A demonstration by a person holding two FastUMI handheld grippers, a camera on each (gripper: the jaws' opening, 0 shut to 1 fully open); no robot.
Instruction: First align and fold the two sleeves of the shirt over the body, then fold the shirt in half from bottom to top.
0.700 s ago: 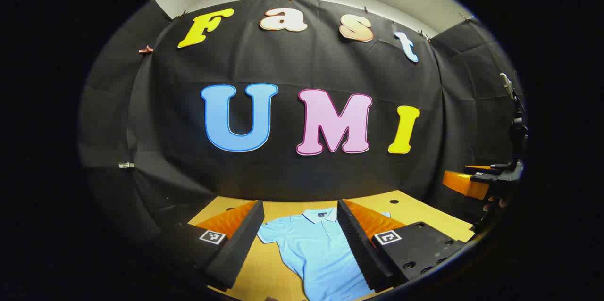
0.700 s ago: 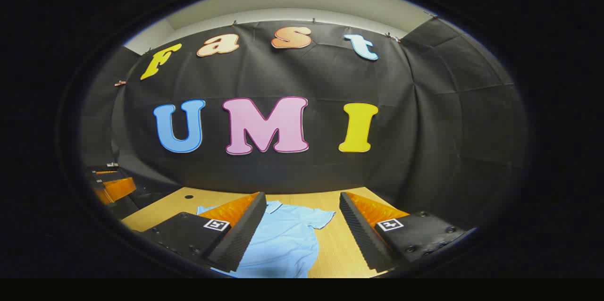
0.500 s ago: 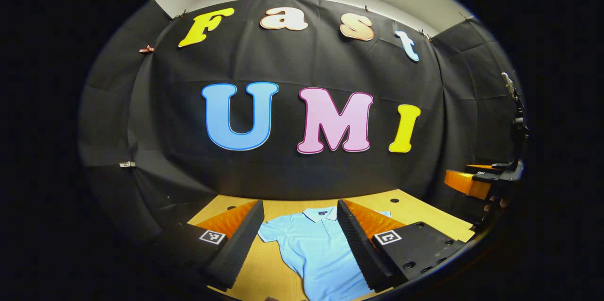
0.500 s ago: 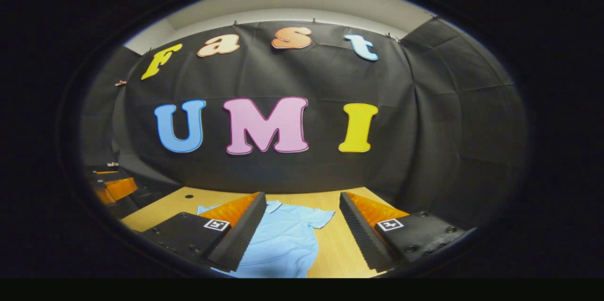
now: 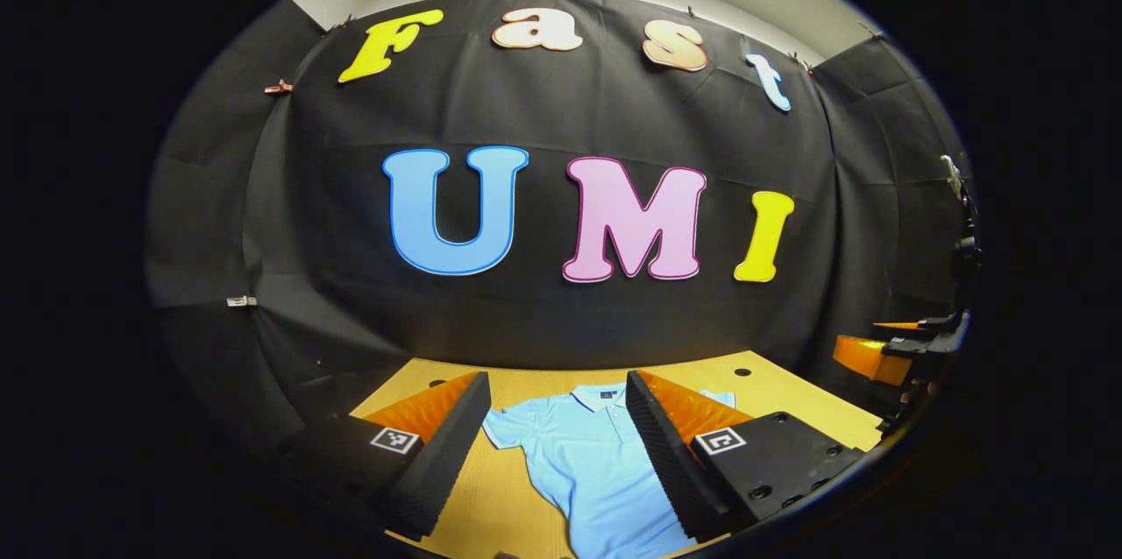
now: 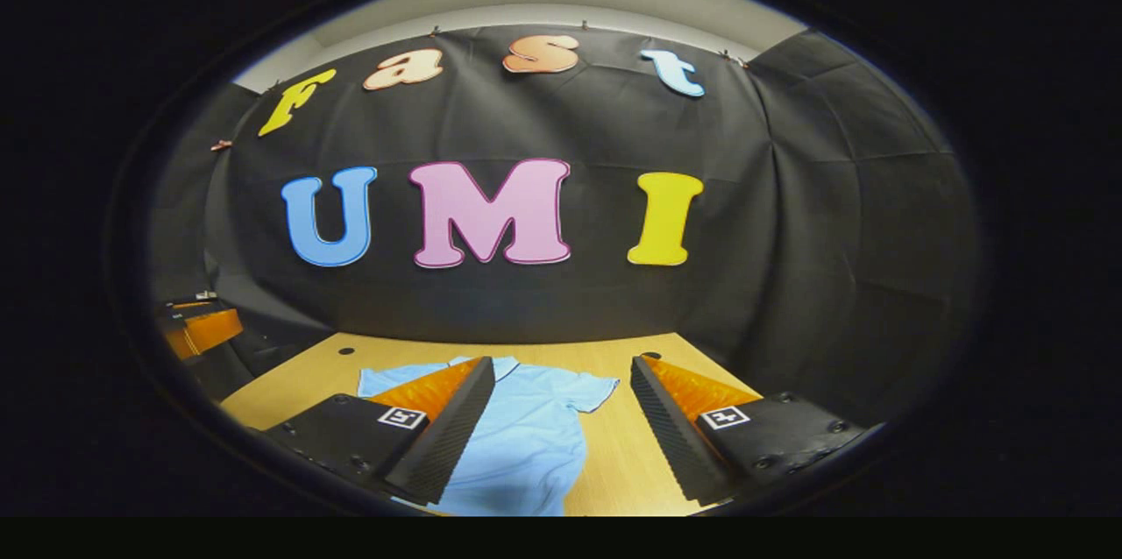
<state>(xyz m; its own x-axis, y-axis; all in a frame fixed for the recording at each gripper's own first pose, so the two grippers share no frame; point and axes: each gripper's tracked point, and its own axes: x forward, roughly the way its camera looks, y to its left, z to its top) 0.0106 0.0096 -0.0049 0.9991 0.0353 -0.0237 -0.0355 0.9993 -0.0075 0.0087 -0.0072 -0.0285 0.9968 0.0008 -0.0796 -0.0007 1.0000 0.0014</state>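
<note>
A light blue polo shirt [image 5: 596, 463] lies flat on the wooden table [image 5: 517, 384], collar toward the far wall. In the left gripper view my left gripper [image 5: 557, 436] hangs open above the shirt's chest, nothing between its fingers. The shirt's left sleeve [image 5: 500, 428] spreads out between them. In the right gripper view the shirt [image 6: 526, 445] lies below, its right sleeve [image 6: 592, 388] spread out. My right gripper [image 6: 561, 428] stands open above that side, holding nothing. The right gripper [image 5: 885, 353] also shows at the far right edge of the left gripper view.
The wooden table [image 6: 614, 357] ends at the black cloth wall behind. Small dark holes [image 5: 734, 371] dot the table's far part. Bare wood lies on both sides of the shirt. The left gripper [image 6: 197, 327] shows at the left edge of the right gripper view.
Both grippers tipped slightly downward or moved forward, so more of the table and shirt shows. Both stay open and the shirt has not moved.
</note>
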